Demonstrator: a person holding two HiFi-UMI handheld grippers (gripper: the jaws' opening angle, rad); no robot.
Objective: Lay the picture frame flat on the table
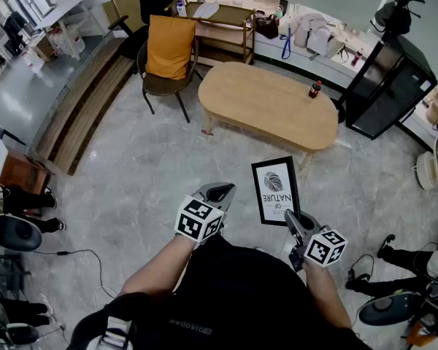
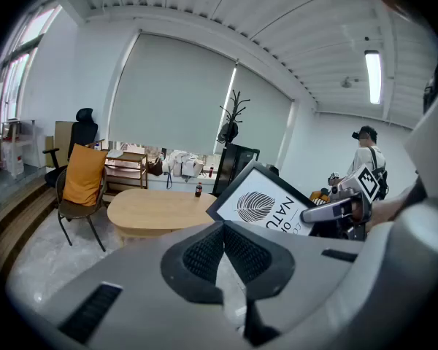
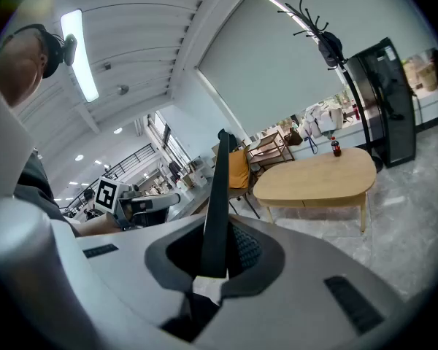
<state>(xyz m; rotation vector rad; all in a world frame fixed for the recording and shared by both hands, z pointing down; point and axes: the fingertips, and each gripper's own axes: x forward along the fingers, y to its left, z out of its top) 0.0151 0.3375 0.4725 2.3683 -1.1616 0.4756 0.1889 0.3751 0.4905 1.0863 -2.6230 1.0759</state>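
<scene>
The black picture frame [image 1: 275, 190] with a white leaf print is held up in the air over the floor, short of the oval wooden table [image 1: 270, 104]. My right gripper [image 1: 295, 223] is shut on its lower right edge. In the right gripper view the frame [image 3: 217, 195] stands edge-on between the jaws of the right gripper [image 3: 214, 262]. My left gripper [image 1: 217, 192] hangs to the left of the frame, shut and empty. The left gripper view shows the left gripper [image 2: 223, 230] with its pads together, and the frame [image 2: 266, 206] beyond them.
A small dark bottle [image 1: 315, 88] stands on the table's far right end. A chair with an orange cushion [image 1: 168, 49] sits left of the table, with a wooden shelf [image 1: 223, 28] behind and a black cabinet [image 1: 390, 86] at the right. Grey tiled floor lies between me and the table.
</scene>
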